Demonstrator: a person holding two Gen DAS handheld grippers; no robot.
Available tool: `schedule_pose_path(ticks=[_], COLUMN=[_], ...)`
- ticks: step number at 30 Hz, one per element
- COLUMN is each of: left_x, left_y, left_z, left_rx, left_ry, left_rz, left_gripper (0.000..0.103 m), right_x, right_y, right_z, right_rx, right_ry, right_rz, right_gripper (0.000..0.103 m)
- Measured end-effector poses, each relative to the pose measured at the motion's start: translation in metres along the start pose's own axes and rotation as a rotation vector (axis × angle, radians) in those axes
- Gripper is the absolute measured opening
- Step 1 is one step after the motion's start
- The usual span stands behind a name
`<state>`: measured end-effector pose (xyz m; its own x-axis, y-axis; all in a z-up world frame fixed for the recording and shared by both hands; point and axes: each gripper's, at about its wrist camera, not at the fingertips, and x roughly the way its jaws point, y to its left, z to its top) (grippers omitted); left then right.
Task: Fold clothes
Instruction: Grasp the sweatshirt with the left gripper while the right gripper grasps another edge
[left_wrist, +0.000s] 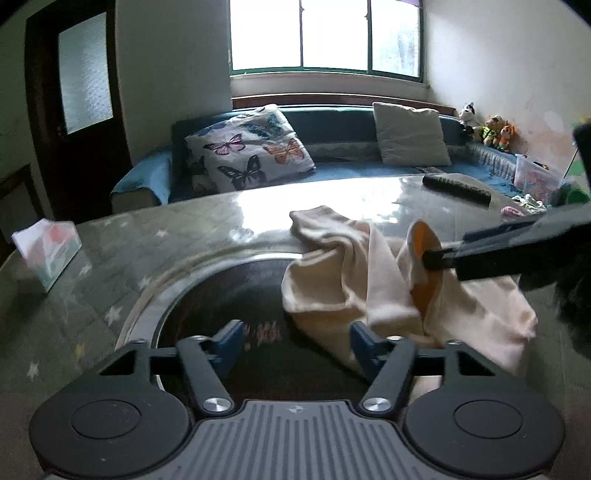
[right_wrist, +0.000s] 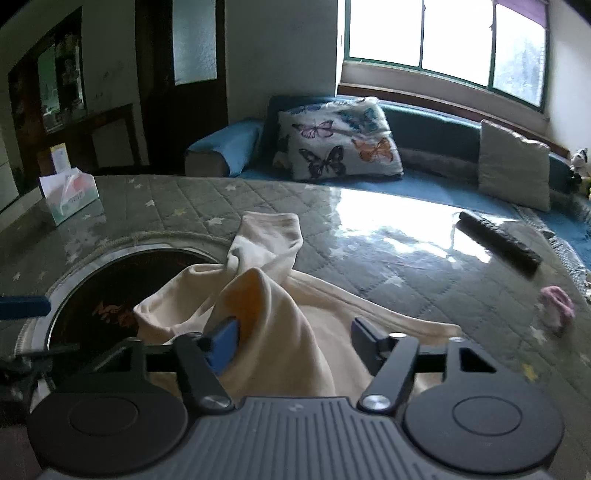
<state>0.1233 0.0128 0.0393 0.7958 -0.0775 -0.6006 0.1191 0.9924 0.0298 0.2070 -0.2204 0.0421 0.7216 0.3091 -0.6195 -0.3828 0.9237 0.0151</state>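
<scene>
A crumpled cream garment (left_wrist: 343, 280) with an orange lining (left_wrist: 424, 240) lies on the table, partly over the round dark inset (left_wrist: 221, 295). My left gripper (left_wrist: 295, 341) is open just in front of it, its right pad touching the cloth's near edge. From the right, a finger (left_wrist: 443, 254) of the right gripper pokes into the orange-lined opening. In the right wrist view, the right gripper (right_wrist: 293, 343) is open over the garment (right_wrist: 280, 306), which bulges up between the jaws. Its left pad (right_wrist: 223, 345) sits inside a fold.
The table (right_wrist: 388, 273) has a glossy top over a quilted star pattern. On it are a tissue box (left_wrist: 48, 251) at far left, a black remote (right_wrist: 498, 243) at back right and a small pink item (right_wrist: 557, 306). A blue sofa (left_wrist: 351, 166) with pillows stands behind.
</scene>
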Motion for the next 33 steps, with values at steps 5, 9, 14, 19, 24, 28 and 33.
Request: schedule_pose_path(ticks=[5,9,14,19,24,28,33], left_x=[0.026,0.053,0.090,0.126,0.156,0.158,0.124], left_y=[-0.006,-0.019,-0.038,-0.056,-0.066,-0.062,-0.033], left_z=[0.033,0.051,0.071,0.088,0.083,0.079,0.081], left_rx=[0.022,0.038,0.058,0.081,0.120,0.115,0.021], left_ry=[-0.013,-0.001,0.026,0.059,0.123,0.119,0.055], left_rz=[-0.058,-0.096,-0.142,-0.182,-0.173,-0.156,-0.115], left_gripper=[0.050,0.050,0.051,0.051,0.043,0.008,0.005], right_x=[0.015,0.018,0.014,0.009,0.004,-0.003,-0.019], right_y=[-0.009,-0.014,-0.021,-0.028,-0.035,-0.040,-0.049], right_z=[-0.004,-0.007,-0.010,-0.012,-0.015,-0.018,-0.020], right_rx=[0.031,0.033,0.028,0.026,0.037,0.051,0.070], right_ry=[0.049,0.070,0.058,0.047,0.037,0.025,0.001], right_rz=[0.061,0.070,0.071,0.074,0.079,0.070,0.038], right_gripper=[0.028,0.009,0.004,0.003,0.003,0.002,0.002])
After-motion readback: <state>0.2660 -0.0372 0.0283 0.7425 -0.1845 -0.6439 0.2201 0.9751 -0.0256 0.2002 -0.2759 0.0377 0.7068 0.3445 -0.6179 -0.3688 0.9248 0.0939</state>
